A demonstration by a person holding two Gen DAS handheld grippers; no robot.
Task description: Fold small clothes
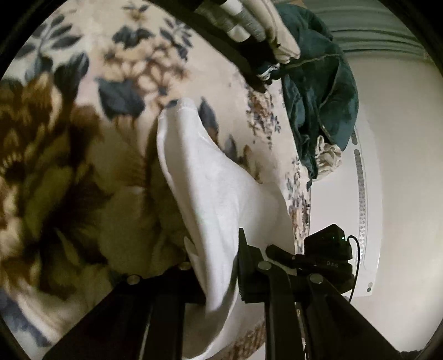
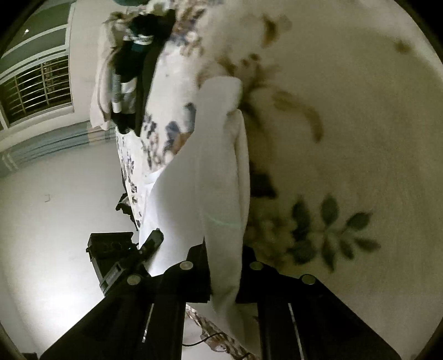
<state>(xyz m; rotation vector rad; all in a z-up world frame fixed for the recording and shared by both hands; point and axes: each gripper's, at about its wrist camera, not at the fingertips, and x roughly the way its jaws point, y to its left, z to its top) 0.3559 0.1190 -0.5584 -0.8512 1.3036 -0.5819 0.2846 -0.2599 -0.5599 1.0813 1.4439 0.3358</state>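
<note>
Above the floral blanket (image 1: 133,69), I have the left gripper (image 1: 218,277) and right gripper (image 2: 221,277) both clamped on the white garment (image 1: 210,188), lifted and unfolded, with a heap of clothes (image 1: 318,91) still waiting.

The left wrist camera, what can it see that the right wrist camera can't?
Only the left wrist view shows the crumpled dark teal cloth at the blanket's edge. Only the right wrist view shows a barred window. Both show the white garment clamped in black jaws, the flowered blanket under it, and a pile of folded clothes.
</note>
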